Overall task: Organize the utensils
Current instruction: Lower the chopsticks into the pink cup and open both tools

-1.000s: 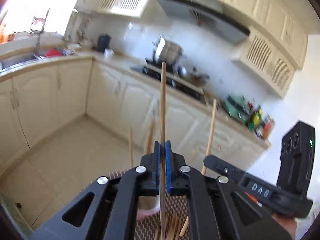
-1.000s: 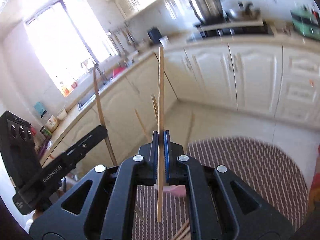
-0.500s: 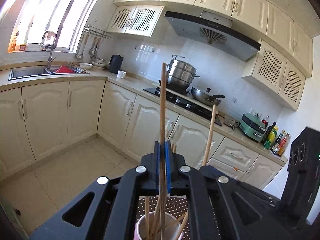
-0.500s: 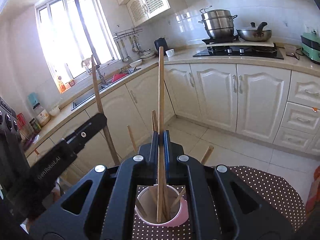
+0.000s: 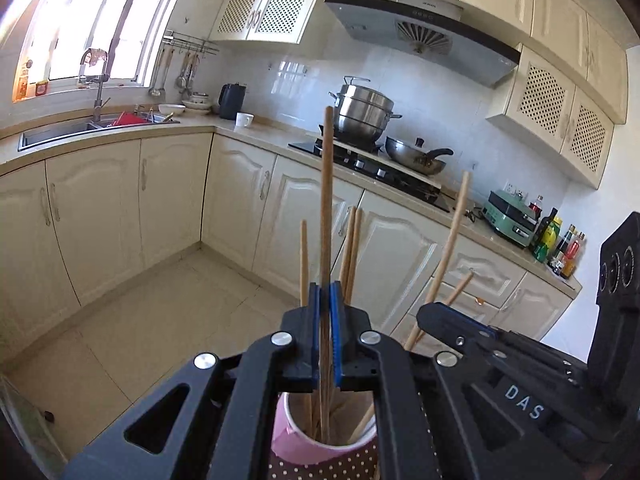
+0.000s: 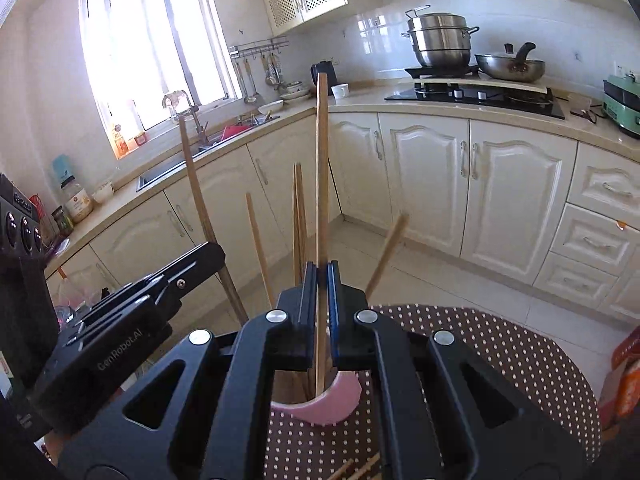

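Pink cup (image 5: 320, 446) low in the left wrist view, just below the tongs, standing on a brown cloth with white dots (image 6: 500, 356); same cup (image 6: 336, 398) seen in the right wrist view, partly hidden behind the black frame. Several wooden chopsticks standing in it, long axes near upright, tips fanning upward and leaning apart: one (image 5: 304, 264) left of centre, a pair (image 5: 352, 248) close together just right of centre, one more (image 5: 456, 288) tilted out to the right.

Left gripper (image 5: 325, 332) clenched on a single chopstick (image 5: 327, 200), blue pads pressed to its sides; stick held almost vertical, upper end high against the stove, lower end down inside the cup's mouth. Right gripper (image 6: 320, 304) likewise clamped on one chopstick (image 6: 321, 160), long axis upright, top end near the dark kettle (image 6: 322, 72), lower end reaching into the cup. Each gripper visible in the other's view: the right one (image 5: 452, 320) at the right edge, its stick (image 5: 452, 240) leaning; the left one (image 6: 200, 260) at the left edge with its own stick (image 6: 196, 192).

Readable writing: "DAS" in white on the right gripper's body (image 5: 524, 402); "GenRobot.AI" on the left gripper's body (image 6: 120, 350). Small lettering on the range hood (image 5: 424, 12), too small to read.

Further out: loose chopsticks (image 6: 360, 468) lying on the dotted cloth at the bottom edge. Cream cabinets, a steel steamer pot (image 5: 364, 114) and a wok (image 5: 416, 156) on the hob, a sink (image 5: 60, 132) under the bright window, a green appliance (image 5: 510, 220) and bottles (image 5: 560, 244) on the counter at right.
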### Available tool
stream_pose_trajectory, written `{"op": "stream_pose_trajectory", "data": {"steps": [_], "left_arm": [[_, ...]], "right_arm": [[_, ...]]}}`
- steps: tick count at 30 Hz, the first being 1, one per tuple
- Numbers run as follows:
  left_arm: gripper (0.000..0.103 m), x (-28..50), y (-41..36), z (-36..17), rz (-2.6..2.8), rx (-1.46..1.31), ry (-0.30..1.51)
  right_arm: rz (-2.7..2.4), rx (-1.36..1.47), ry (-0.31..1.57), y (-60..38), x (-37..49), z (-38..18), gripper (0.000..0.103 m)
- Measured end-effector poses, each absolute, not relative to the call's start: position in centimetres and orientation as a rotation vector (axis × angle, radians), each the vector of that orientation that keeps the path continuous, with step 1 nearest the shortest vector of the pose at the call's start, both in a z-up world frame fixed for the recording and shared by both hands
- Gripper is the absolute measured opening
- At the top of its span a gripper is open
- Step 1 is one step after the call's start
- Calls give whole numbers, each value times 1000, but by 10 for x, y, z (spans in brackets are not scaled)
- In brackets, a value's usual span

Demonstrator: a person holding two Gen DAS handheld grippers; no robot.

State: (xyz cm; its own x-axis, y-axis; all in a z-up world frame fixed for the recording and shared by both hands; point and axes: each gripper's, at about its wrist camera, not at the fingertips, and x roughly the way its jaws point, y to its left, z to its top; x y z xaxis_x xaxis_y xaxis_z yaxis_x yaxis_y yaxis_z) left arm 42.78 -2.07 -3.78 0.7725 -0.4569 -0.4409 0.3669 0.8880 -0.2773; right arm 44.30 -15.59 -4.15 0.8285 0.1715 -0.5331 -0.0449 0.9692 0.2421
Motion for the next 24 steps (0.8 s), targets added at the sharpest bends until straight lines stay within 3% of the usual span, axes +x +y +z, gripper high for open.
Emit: {"op": "stream_pose_trajectory", "data": {"steps": [20, 21, 24], "left_arm": [[6, 401, -19, -67, -461, -114, 657], [8, 400, -19, -66, -465, -111, 660], [28, 396, -20, -65, -462, -99, 660]], "right_arm": [[108, 305, 704, -152, 412, -68, 7], [106, 308, 708, -152, 411, -68, 7], [100, 318, 717, -152, 409, -68, 7]]}}
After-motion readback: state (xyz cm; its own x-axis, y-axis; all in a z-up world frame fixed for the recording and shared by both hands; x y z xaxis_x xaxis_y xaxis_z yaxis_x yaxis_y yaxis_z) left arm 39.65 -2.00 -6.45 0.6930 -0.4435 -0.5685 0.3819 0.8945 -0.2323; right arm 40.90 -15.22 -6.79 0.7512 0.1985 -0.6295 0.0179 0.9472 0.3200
